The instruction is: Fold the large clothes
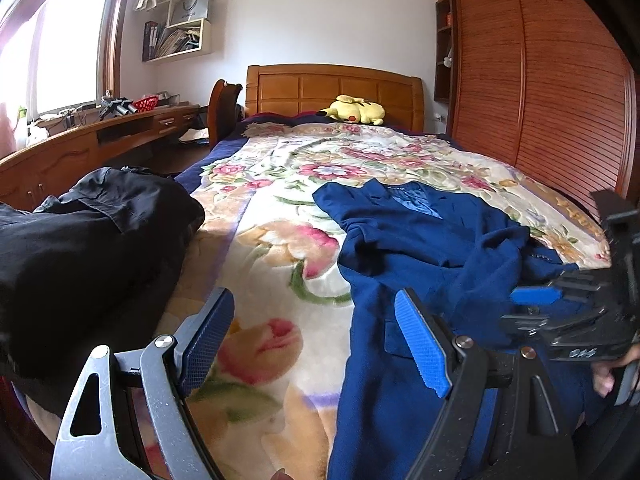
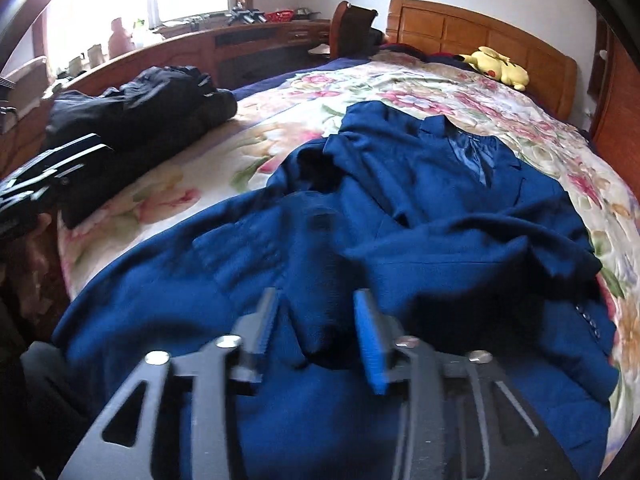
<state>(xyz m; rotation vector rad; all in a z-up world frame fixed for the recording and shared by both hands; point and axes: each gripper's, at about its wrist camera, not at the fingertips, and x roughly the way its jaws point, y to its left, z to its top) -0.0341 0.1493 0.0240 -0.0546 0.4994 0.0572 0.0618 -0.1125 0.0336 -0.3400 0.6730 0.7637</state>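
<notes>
A dark blue suit jacket [image 1: 420,240] [image 2: 420,184] lies front up and rumpled on the floral blanket [image 1: 280,240], collar toward the headboard. One sleeve lies folded across its chest. My right gripper [image 2: 316,312] hovers low over the jacket's near hem. Its jaws stand apart with a ridge of blue cloth between them, and the pads do not press on it. In the left wrist view one of its blue pads [image 1: 536,295] shows at the right edge. My left gripper [image 1: 312,308] is wide open over the blanket, at the jacket's left edge, holding nothing.
A heap of black clothes [image 1: 92,232] [image 2: 140,108] sits on the bed's left side. A yellow plush toy [image 1: 356,110] lies by the wooden headboard. A desk [image 1: 80,148] and chair [image 1: 224,108] stand left of the bed. A slatted wardrobe [image 1: 540,80] stands to the right.
</notes>
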